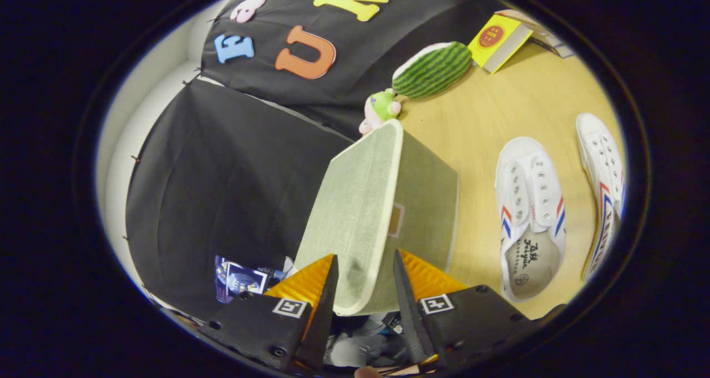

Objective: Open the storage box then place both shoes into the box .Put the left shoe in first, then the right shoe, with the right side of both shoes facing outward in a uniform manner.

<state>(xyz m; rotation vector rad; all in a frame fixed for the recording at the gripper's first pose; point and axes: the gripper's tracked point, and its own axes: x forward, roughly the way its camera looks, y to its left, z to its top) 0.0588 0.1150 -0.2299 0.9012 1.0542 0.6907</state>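
A: Report gripper [363, 281] condition.

B: The two fingers are set apart, one on each side of the storage box lid [355, 211]. The lid's near edge sits in the gap between them. Whether both pads press on the lid cannot be told.

A: Lid position?

B: The pale green fabric lid is raised and tilted, standing over the storage box [427, 200], which rests on the wooden table [532, 95]. A small brown tab shows on the box wall facing the shoes.

A: Shoe locations?

B: Two white canvas shoes with red and blue stripes lie on the table beside the box, outside it. The nearer shoe [530, 211] is just beside the box, opening visible; the farther shoe [602, 184] lies beyond it, turned partly on its side.

A: Other items?

B: Beyond the box: a small plush toy [380, 109], a watermelon plush [432, 70], and a yellow book [496, 40].
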